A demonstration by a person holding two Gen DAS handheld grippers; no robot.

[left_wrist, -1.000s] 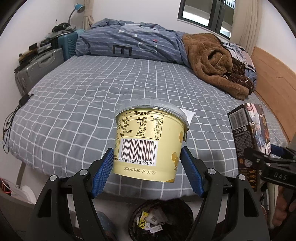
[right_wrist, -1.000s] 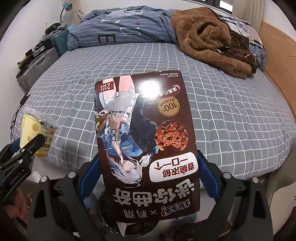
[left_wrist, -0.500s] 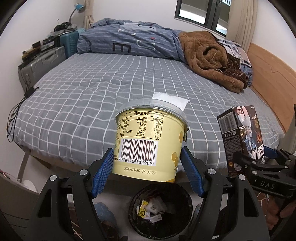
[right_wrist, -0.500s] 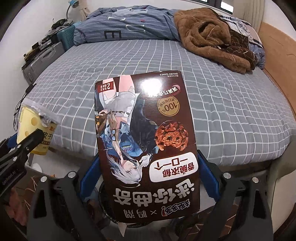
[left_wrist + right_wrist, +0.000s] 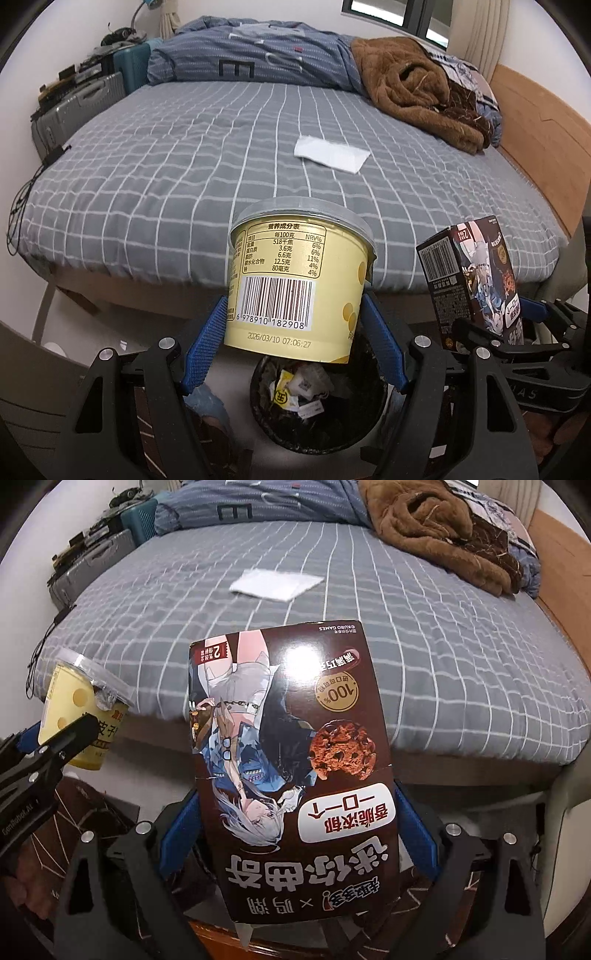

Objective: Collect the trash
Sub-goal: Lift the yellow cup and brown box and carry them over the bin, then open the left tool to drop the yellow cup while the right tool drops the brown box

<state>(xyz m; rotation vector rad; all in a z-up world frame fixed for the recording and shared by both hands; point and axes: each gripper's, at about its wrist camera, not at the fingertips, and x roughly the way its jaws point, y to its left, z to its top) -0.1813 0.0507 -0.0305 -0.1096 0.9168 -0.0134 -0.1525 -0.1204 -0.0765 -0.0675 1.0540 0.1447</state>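
Both hands had come back from the bed (image 5: pixel 166 166) and down, so the left gripper (image 5: pixel 295 350), grasping the yellow cup (image 5: pixel 295 280), hung over the near trash bin (image 5: pixel 321 439), while the right gripper (image 5: pixel 295 834) squeezed the cookie box (image 5: pixel 291 768) beside it, ready to drop.

The left gripper (image 5: pixel 295 339) clamps a yellow cup (image 5: pixel 295 280) directly above the black trash bin (image 5: pixel 373 424). Right of the bin, the right gripper (image 5: pixel 495 332) holds a dark cookie box (image 5: pixel 472 277). Beyond the bin, a white paper (image 5: pixel 331 153) lies on the bed (image 5: pixel 166 166).
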